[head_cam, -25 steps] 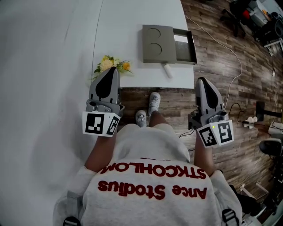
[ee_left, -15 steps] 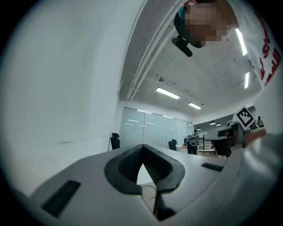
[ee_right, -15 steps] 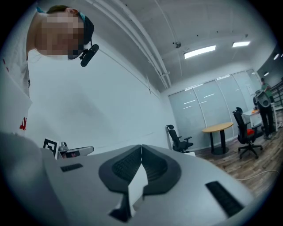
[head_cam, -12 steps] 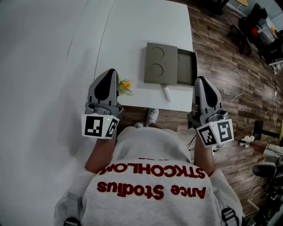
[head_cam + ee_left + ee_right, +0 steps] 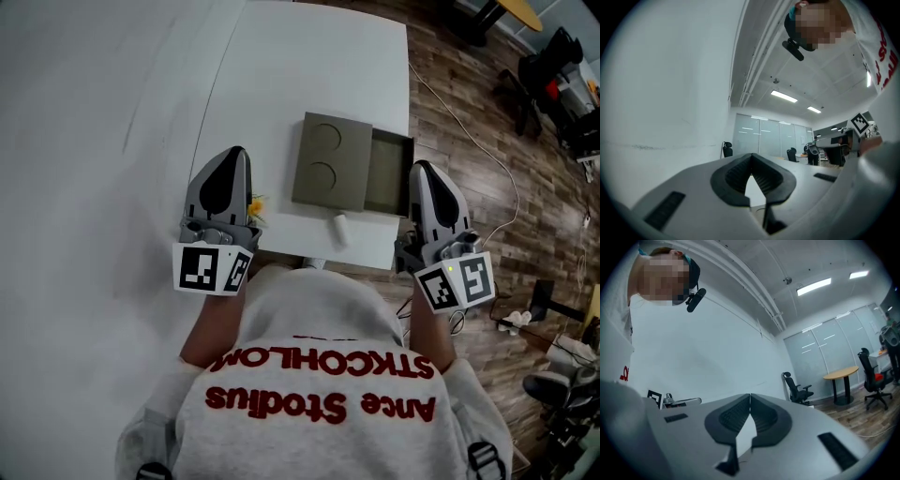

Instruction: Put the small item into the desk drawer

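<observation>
One table (image 5: 309, 56) carries the unit (image 5: 328, 174), its drawer (image 5: 387, 178) open rightward. Your left gripper (image 5: 236, 152) and right gripper (image 5: 424, 169) flank it, each pressed together on nothing. The item (image 5: 339, 230) lies at the near edge. It is likely light, stiff and prone to roll, so pinch across its middle. You've stepped closer than a second ago.

The drawer (image 5: 389, 175) stands pulled out of the right side of a flat grey-green box (image 5: 328, 159), which has two round hollows on its top. The inside of the drawer is open to view. The item (image 5: 339, 230), a small white cylinder, lies on the table (image 5: 281, 75) just in front of the box, apart from it.
</observation>
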A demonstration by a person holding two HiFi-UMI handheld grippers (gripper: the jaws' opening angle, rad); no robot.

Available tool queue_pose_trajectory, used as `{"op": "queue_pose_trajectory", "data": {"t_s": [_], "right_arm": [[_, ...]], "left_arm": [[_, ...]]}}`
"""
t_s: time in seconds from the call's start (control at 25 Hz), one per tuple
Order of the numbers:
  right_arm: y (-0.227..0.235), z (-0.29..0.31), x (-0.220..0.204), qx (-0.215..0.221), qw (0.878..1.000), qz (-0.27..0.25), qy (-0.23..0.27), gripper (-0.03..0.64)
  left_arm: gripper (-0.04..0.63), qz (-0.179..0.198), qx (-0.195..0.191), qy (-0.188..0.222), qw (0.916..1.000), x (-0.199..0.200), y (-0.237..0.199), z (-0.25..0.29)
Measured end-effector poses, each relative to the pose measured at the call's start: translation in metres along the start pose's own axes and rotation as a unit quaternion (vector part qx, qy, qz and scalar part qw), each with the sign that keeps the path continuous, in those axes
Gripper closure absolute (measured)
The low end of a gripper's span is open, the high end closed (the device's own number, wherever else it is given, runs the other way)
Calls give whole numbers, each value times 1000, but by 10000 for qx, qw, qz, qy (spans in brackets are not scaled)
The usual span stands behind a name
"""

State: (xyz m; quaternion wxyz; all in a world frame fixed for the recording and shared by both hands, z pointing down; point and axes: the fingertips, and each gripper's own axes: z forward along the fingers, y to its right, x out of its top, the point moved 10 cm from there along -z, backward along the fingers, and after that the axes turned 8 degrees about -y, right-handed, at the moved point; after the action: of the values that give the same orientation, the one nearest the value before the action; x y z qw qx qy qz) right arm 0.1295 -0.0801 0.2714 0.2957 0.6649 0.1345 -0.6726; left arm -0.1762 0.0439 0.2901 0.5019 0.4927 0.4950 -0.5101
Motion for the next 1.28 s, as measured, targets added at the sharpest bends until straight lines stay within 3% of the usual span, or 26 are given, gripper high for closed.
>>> {"op": "queue_pose_trajectory", "data": {"t_s": [0.36, 0.84, 1.04, 1.28], "right_arm": [[7, 20, 8, -30, 10000, 48, 2, 611], [-6, 31, 11, -508, 9986, 170, -13, 611], [-14, 29, 7, -661, 9973, 194, -259, 611], [-9, 32, -44, -831, 9921, 302, -892, 611]], "left_arm": [[588, -79, 8, -45, 10000, 2, -7, 14], [588, -99, -588, -100, 9982, 5, -31, 46], [588, -115, -810, -294, 9962, 3, -27, 49], [588, -228, -956, -700, 9927, -47, -19, 56]]}}
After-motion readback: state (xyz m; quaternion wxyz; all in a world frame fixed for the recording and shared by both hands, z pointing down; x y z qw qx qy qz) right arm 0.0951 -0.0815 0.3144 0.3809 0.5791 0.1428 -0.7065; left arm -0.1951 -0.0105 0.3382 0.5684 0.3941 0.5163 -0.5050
